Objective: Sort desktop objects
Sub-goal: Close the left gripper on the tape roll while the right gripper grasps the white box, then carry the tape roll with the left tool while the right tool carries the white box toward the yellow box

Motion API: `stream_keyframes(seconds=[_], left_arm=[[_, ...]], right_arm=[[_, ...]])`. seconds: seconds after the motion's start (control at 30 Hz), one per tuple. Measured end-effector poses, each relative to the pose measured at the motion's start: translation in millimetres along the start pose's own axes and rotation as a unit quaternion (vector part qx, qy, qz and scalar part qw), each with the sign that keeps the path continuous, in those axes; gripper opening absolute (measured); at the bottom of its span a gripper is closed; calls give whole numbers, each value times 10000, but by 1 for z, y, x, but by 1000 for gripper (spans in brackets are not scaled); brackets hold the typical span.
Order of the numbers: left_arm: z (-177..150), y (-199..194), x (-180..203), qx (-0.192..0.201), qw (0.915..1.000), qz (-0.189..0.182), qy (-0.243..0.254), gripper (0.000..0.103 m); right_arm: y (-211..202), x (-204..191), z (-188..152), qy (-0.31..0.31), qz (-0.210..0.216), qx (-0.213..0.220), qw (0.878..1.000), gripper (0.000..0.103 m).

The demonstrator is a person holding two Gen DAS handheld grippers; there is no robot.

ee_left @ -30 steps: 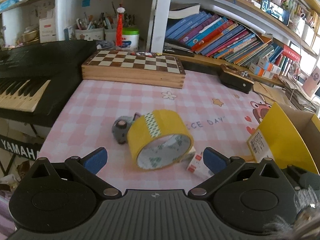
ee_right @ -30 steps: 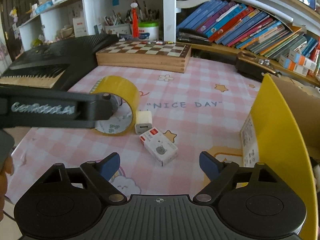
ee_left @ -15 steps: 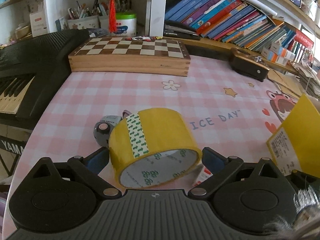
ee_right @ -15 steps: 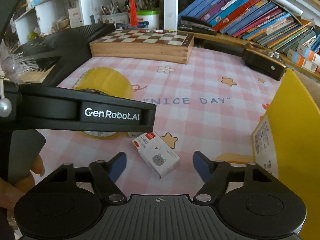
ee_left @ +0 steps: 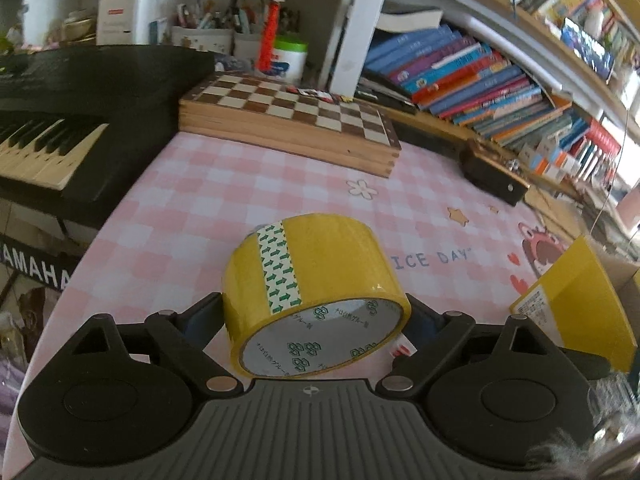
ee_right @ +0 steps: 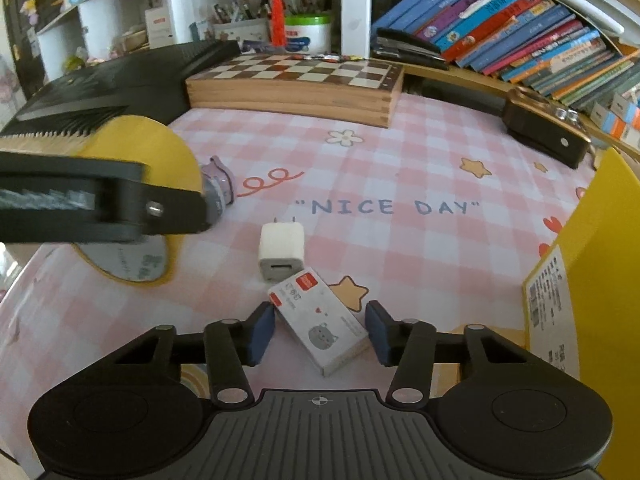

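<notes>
Right wrist: tongs (ee_right: pixel 320 330) closing around small box (ee_right: pixel 320 322) — mat edge (ee_right: pixel 24 276) leftward.

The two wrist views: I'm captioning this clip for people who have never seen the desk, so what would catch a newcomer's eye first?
The fat yellow tape roll, lying on its side on the pink checked mat, sits between the left gripper fingers and fills that view. The right gripper has been closing around a small white box with a grey cat face, a white charger just beyond. Behind stands a wooden chessboard.
</notes>
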State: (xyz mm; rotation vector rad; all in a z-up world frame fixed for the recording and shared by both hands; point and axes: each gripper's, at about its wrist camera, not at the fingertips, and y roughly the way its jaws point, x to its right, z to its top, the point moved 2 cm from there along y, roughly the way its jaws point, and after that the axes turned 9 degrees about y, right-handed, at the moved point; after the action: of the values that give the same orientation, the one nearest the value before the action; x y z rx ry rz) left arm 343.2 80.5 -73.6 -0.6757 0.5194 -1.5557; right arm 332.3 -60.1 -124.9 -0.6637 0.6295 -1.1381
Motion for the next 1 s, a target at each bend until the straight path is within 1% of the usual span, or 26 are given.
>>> stream_keyframes(seconds=[0.07,0.17,0.27,0.5,0.8,1.0], left_arm=[[-1,-7,-4,26,9999,-22,-113,91],[-3,-16,-9,50,9997,-69,-241,91],[-5,-21,-11,52,9994,-97,-313,91],[-7,-36,-12,132,9990,-177,-391,91],[-13,-66,-12,314,9979,-326,-453,91],[-21,-90,-15,415,9967,-439,-547,91]], right_arm=[[-1,-3,0,-148,55,-36,9999,34],[-2,-6,1,-285,128,-121,9994,30],[-7,-6,0,-182,202,-180,9995,30],[-26,-5,0,2,278,-72,9996,30],[-63,-4,3,221,381,210,9988,30],[-89,-7,-1,261,437,354,9981,30]])
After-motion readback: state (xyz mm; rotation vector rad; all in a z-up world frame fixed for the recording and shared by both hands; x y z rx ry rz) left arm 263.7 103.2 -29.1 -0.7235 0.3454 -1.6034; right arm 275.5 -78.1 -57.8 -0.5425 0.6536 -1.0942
